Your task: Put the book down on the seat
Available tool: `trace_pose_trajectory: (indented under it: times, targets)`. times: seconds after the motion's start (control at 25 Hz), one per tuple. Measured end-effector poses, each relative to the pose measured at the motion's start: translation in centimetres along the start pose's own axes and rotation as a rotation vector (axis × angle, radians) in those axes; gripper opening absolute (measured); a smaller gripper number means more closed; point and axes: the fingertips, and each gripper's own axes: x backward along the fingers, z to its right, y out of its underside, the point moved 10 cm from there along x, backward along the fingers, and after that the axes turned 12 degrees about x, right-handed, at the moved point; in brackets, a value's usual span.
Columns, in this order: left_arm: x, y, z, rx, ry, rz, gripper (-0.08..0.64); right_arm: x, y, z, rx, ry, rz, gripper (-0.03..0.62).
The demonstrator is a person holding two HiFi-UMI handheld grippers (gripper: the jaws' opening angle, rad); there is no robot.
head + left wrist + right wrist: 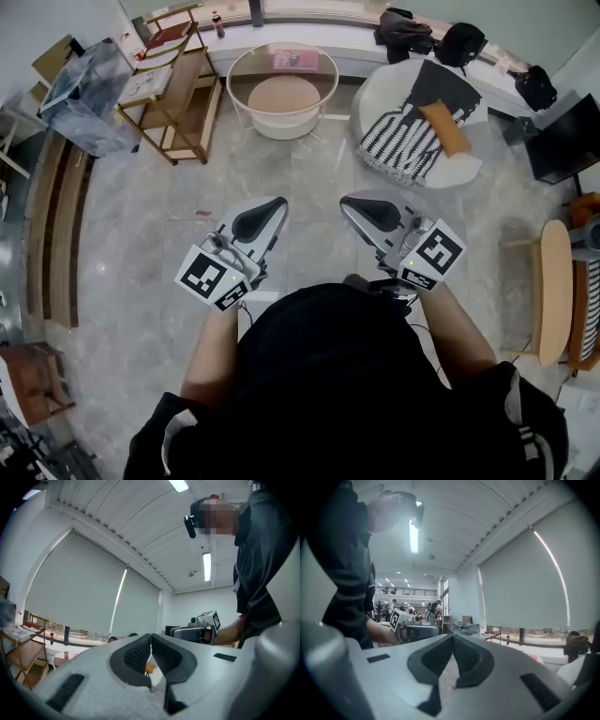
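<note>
The left gripper (272, 211) and right gripper (361, 208) are both closed on nothing, well short of the seat (466, 172), where what looks like the orange book (444, 127) lies slantwise, nearer the right gripper.

my left gripper (260, 221) is held out low in front of my chest, tip pointing forward and a bit inward. jaws together, pads meeting at the tip, nothing between them. its marker cube (214, 278) sits at the rear, just ahead of my left forearm (210, 361), which is bare and bent in close to my body. my right gripper (372, 213) is level with it, beside it but apart, tip angled in toward the left one. jaws together there too, pads touching at the front, nothing gripped. right marker cube (434, 253) faces up, my right forearm (457, 336) bare behind it. each gripper shows side on in the other's gripper view.
</note>
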Motion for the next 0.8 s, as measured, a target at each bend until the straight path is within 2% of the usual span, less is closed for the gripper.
trace_pose_trajectory:
  times: [0.08, 0.2, 0.36, 0.64, 0.8]
  targets:
    - [0.3, 0.2, -0.3, 0.001, -0.006, -0.003, 0.026, 0.1, -0.3, -0.1, -0.003, -0.019, 0.030, 0.028]
    - [0.9, 0.0, -0.3, -0.041, 0.008, 0.012, 0.026, 0.5, -1.0, -0.2, 0.011, -0.051, 0.094, 0.028]
    - [1.4, -0.9, -0.1, -0.096, 0.004, 0.050, 0.026, 0.5, -1.4, 1.0, 0.025, -0.047, 0.092, 0.029]
    - [1.3, -1.3, -2.0, -0.058, -0.005, 0.059, 0.025, -2.9, -1.0, 4.2, 0.003, -0.099, 0.157, 0.028]
    - [0.5, -1.9, -4.6, -0.058, -0.014, 0.026, 0.025, -5.9, 0.3, 6.4, -0.004, -0.122, 0.171, 0.028]
